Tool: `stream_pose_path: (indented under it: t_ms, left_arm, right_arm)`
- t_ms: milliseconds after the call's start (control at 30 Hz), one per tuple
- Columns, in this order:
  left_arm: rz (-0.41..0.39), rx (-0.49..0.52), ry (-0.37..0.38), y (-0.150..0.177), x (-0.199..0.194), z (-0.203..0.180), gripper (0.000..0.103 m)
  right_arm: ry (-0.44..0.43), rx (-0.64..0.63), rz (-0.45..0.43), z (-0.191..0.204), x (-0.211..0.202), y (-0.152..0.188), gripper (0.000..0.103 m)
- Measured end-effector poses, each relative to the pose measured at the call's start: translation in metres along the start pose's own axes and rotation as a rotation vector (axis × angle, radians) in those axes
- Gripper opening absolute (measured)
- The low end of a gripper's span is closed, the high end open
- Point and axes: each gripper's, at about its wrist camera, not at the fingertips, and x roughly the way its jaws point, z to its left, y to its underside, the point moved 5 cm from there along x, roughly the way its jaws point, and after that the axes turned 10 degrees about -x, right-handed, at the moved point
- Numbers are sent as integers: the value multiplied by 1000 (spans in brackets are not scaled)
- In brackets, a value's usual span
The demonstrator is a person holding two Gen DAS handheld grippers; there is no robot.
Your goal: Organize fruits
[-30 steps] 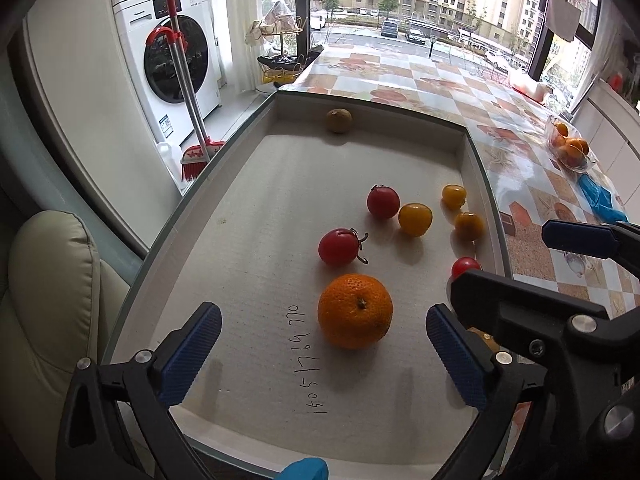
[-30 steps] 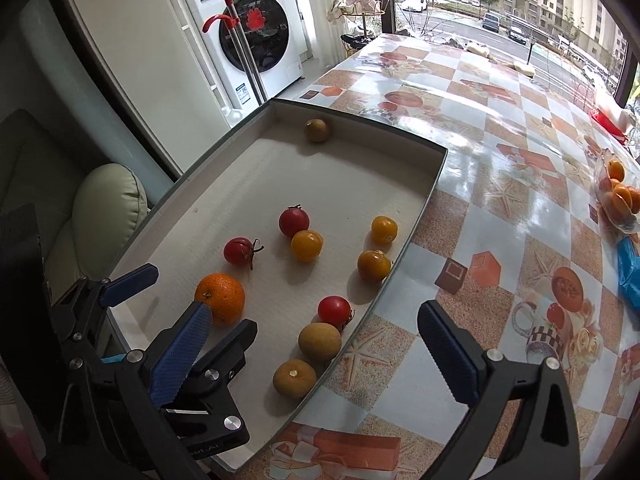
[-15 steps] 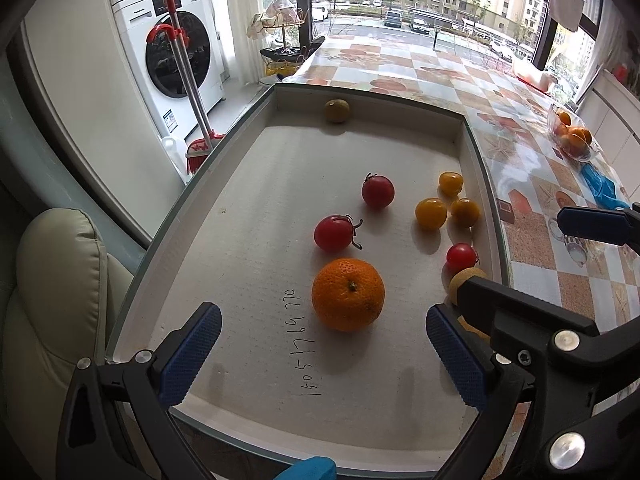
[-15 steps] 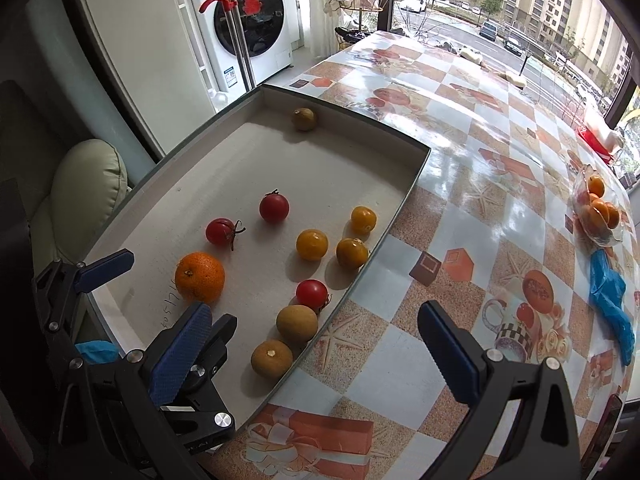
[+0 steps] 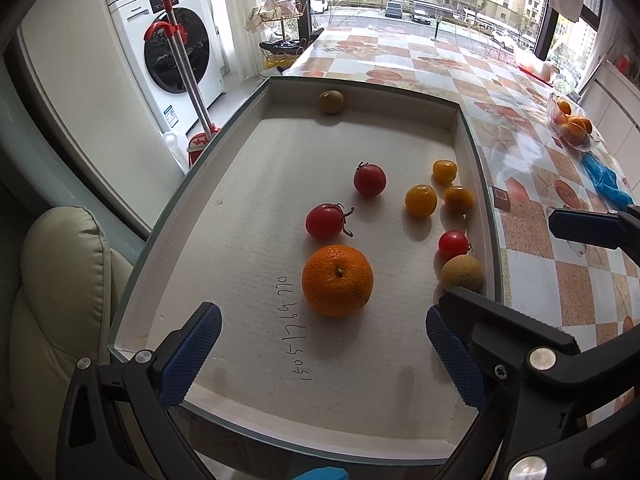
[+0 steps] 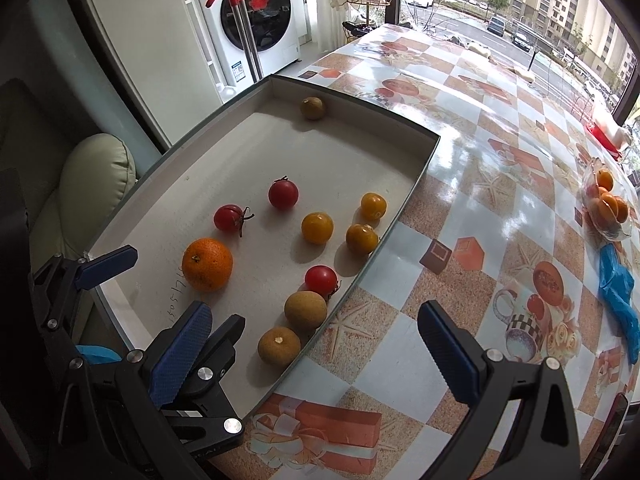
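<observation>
A shallow grey tray (image 5: 200, 184) (image 6: 416, 184) holds loose fruit. An orange (image 5: 337, 280) (image 6: 207, 265) lies nearest my left gripper (image 5: 322, 354), which hangs open and empty just short of it. Beyond sit red tomatoes (image 5: 326, 221) (image 5: 369, 179) (image 5: 453, 243), yellow tomatoes (image 5: 420, 200) (image 6: 317, 227) and brown round fruits (image 5: 462, 273) (image 5: 331, 101) (image 6: 279, 345). My right gripper (image 6: 316, 354) is open, empty, above the tray's near right rim, with the brown fruits (image 6: 305, 309) between and ahead of its fingers.
The tray rests on a table with a patterned orange-and-white cloth (image 6: 480, 200). A clear bowl of oranges (image 6: 608, 208) and a blue cloth (image 6: 618, 296) lie at the far right. A cushioned seat (image 5: 52, 300) and a washing machine (image 5: 168, 48) stand to the left.
Both grippers have drawn back and risen a little, so the fruit looks farther away. Both stay open. No fruit has moved.
</observation>
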Motion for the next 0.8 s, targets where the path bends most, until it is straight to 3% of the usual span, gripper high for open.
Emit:
stream_pose_path:
  t_ms: [800]
  left_arm:
    - [23,30,-125,-2,3,-11,103]
  right_arm:
    - [-103,50,8,-16,13,3,103]
